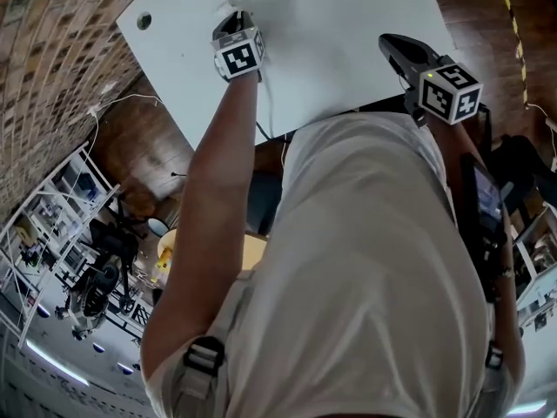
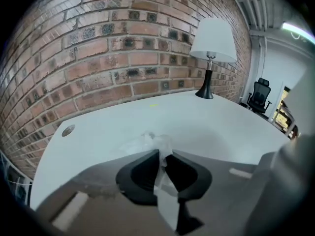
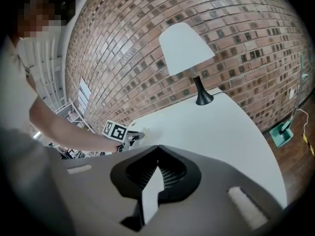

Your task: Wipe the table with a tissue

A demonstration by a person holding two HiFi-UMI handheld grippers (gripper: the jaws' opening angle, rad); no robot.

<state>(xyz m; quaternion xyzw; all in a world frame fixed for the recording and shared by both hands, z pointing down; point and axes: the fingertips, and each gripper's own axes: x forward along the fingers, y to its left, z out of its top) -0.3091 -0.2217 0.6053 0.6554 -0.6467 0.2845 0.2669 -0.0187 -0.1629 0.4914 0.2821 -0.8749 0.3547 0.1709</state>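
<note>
Pinching tissue (image 2: 146,142) in left gripper (image 2: 162,157), wad bunched just ahead on white table (image 2: 221,124), right gripper (image 3: 157,150) closed, empty.

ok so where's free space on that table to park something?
Most of the table is bare. Widest patch: between the tissue in the left gripper and the lamp by the brick wall. Smaller strip: between tissue and grommet hole. Occupied: the lamp corner and the tissue's spot.
</note>
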